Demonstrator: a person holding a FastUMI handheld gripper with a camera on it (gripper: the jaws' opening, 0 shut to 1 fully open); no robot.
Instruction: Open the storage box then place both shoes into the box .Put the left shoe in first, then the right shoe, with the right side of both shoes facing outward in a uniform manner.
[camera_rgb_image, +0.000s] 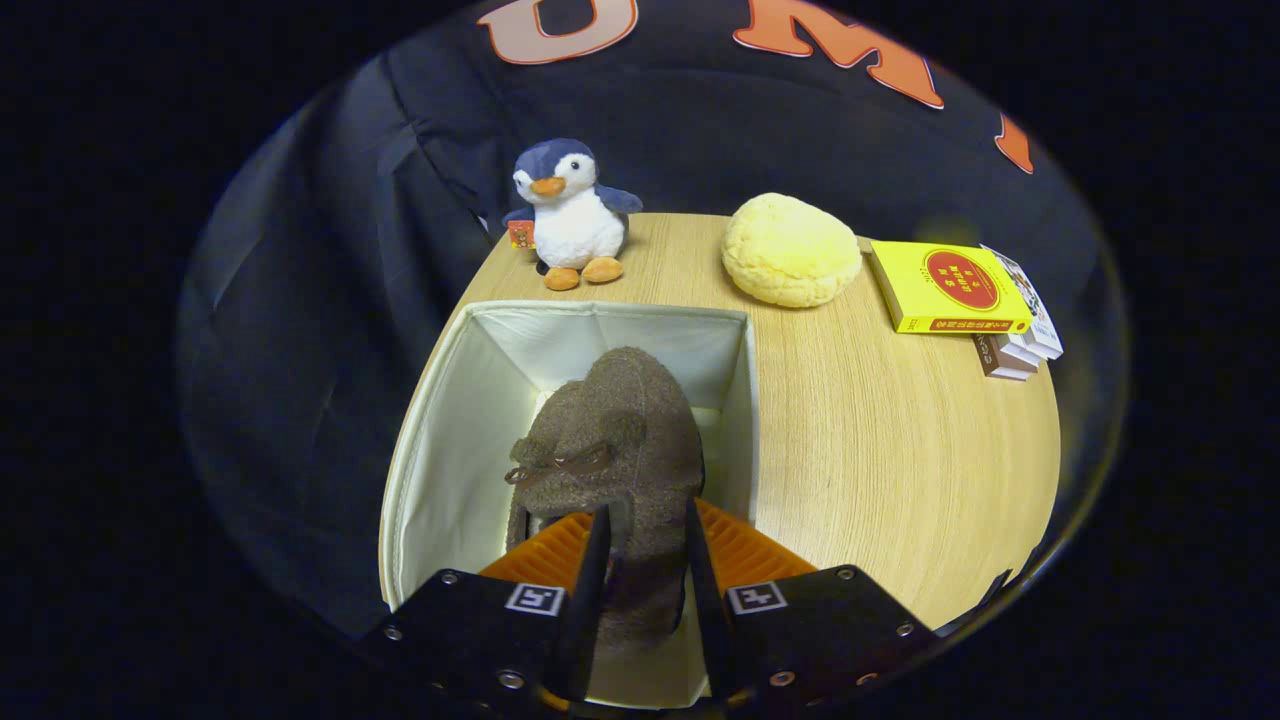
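Gripping a brown felt shoe (615, 450) at its near end, the gripper (645, 590) is holding it over the open storage box (440, 440), both fingers (590, 590) pressing on the shoe's sides with only a narrow gap between them. The shoe is pointing away from the gripper, its rounded toe toward the box's far wall and a thin brown lace bow lying across its top. It is hanging inside the box's mouth, though whether its sole is touching the bottom cannot be told.

Judging by its fuzzy, wool-like surface, the shoe is probably light and soft, likely to squash under the fingers rather than slip; a hold at the heel, where the wall is stiffer, seems the safest place. The box looks like a cream fabric bin with thin, pliable walls that could buckle if pushed. A pale shape is showing just past the shoe on the right, too hidden to identify; a second shoe cannot be made out.

Beyond the box on the wooden table (880, 450), a plush penguin (572, 212) is standing at far left, a yellow bun-shaped cushion (790, 250) sitting to its right, and a yellow book (945, 288) lying on a small stack at far right.
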